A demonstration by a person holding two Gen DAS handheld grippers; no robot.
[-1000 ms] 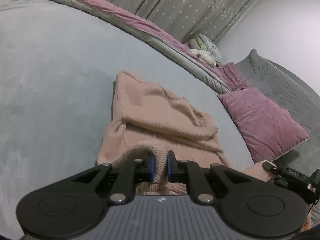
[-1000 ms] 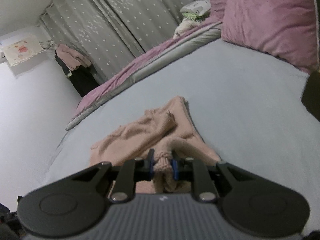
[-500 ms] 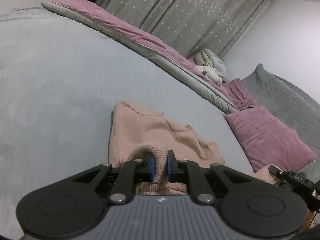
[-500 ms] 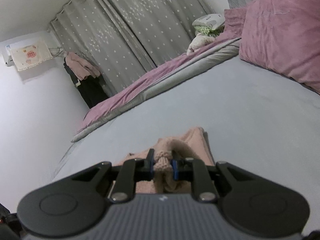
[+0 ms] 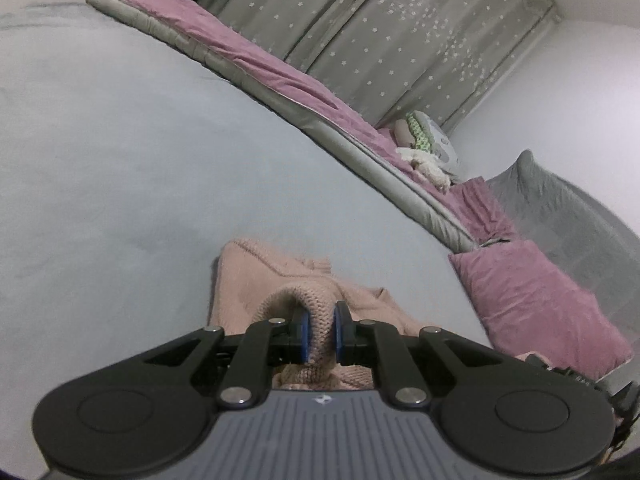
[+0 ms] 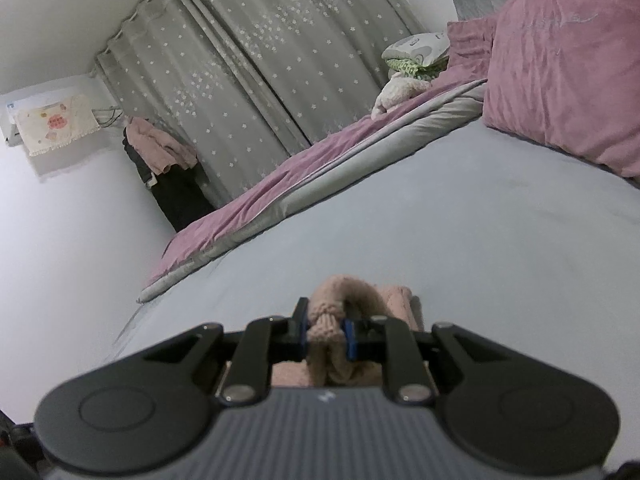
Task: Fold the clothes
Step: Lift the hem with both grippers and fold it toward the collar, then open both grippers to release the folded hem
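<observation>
Both fingers of the left gripper (image 5: 319,334) are clenched on a ribbed edge of the pink knitted sweater (image 5: 256,280), and the right gripper (image 6: 327,334) pinches another bunch of the same sweater between its blue pads (image 6: 349,338). From the left wrist view, the sweater lies on the grey bed sheet (image 5: 120,168) just ahead, toward 12 o'clock, partly folded over itself. At about 3 o'clock a purple pillow (image 5: 536,300) rests on the bed. Toward 1 o'clock a grey curtain with stars (image 5: 400,40) hangs behind a purple blanket (image 5: 256,60).
</observation>
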